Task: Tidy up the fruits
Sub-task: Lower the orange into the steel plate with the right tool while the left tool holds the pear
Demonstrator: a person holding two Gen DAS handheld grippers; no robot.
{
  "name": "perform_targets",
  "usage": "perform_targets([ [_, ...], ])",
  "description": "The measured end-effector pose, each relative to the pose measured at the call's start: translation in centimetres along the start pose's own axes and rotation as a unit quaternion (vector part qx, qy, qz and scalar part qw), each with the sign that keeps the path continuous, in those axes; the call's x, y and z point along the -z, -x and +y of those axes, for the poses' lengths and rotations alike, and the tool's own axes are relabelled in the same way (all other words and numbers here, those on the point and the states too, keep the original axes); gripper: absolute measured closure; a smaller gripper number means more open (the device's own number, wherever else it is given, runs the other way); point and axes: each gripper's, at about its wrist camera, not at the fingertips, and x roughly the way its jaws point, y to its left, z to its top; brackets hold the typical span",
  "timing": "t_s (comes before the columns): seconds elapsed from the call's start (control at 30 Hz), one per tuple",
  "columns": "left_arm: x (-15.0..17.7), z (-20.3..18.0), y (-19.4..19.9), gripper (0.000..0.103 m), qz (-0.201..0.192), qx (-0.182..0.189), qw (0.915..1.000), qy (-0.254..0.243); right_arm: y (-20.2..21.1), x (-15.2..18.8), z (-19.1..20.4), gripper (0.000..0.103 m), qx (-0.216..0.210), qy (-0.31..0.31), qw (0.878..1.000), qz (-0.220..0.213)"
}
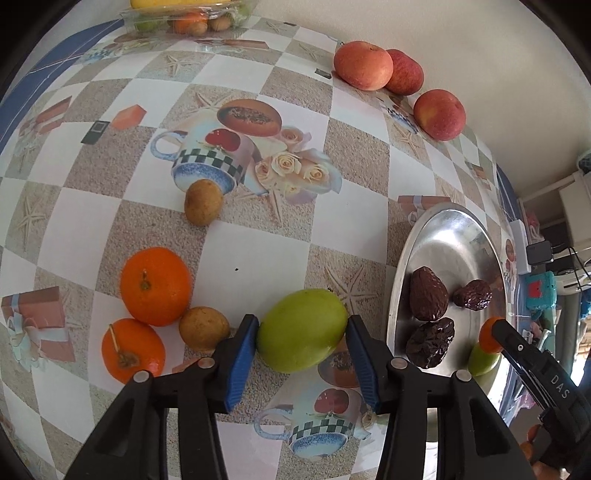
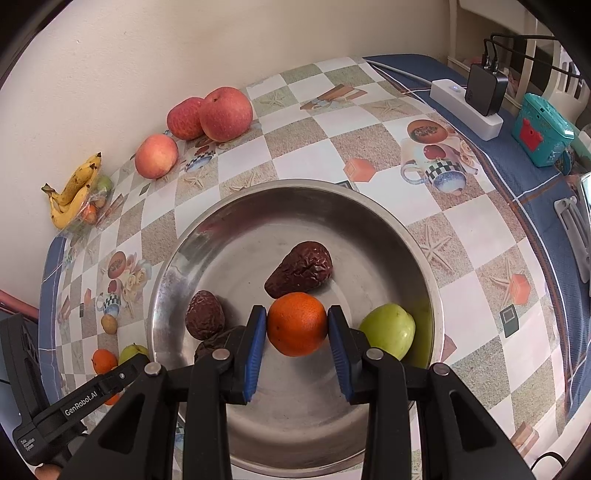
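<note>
My left gripper is shut on a green fruit low over the patterned tablecloth. Two oranges and two small brown fruits lie to its left. My right gripper is shut on a small orange above the steel plate. The plate holds three dark wrinkled dates and another green fruit. The plate also shows in the left wrist view, to the right of the left gripper.
Three red apples sit along the wall at the back. Bananas lie on a clear fruit box in the far corner. A power strip with a charger and a teal toy stand by the table's right edge.
</note>
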Motion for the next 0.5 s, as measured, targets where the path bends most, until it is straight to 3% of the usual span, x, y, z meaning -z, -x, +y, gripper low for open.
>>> perform_targets([
  [0.1, 0.0, -0.1, 0.5, 0.052, -0.007, -0.002, 1.0000, -0.001, -0.1, 0.0, -0.1, 0.068, 0.001, -0.001, 1.000, 0.002],
  [0.2, 0.0, -0.8, 1.5, 0.052, -0.016, 0.022, 0.9996, -0.010, -0.2, 0.0, -0.2, 0.068, 0.003, -0.002, 1.000, 0.003],
  [0.5, 1.5, -6.6, 1.9, 0.051, -0.007, 0.072, 0.9927, -0.097, -0.8, 0.1, -0.5, 0.067, 0.011, -0.004, 1.000, 0.015],
])
